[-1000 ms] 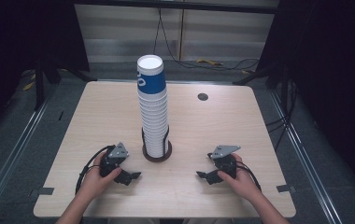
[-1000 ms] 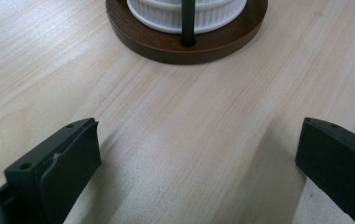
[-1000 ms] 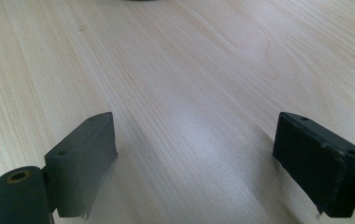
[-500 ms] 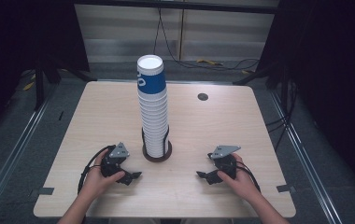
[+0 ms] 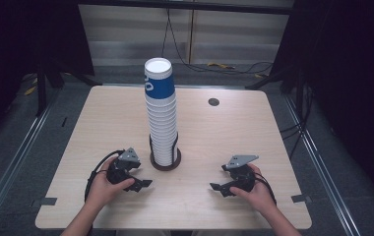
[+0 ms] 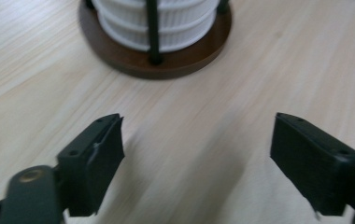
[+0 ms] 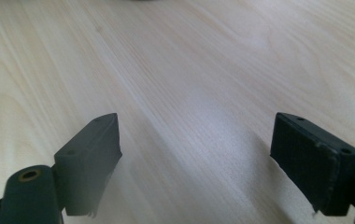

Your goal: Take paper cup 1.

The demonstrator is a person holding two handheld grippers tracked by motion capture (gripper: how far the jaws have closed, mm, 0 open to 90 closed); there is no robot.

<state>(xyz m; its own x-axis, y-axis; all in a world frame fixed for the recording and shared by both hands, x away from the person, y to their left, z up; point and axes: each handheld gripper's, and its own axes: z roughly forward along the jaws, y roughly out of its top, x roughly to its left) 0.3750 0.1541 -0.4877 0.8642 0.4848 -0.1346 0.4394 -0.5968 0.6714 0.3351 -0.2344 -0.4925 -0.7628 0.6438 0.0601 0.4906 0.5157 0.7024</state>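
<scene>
A tall stack of white paper cups [image 5: 161, 123], its top cup blue [image 5: 158, 83], stands in a round brown holder [image 5: 165, 163] with black upright rods near the table's middle. My left gripper [image 5: 143, 184] rests on the wood just left of the holder, jaws open and bare. In the left gripper view the holder's base [image 6: 133, 60] and the lowest cups [image 6: 157, 23] lie straight ahead of the left gripper [image 6: 196, 154]. My right gripper [image 5: 217, 189] lies to the holder's right, open over bare wood [image 7: 196, 154]; its jaws have just been closing a little, with nothing between them.
The light wooden table [image 5: 106, 123] has a small dark round cap [image 5: 213, 102] at its far right. Cables [image 5: 214, 66] run over the floor behind the table. Dark metal rails flank both sides.
</scene>
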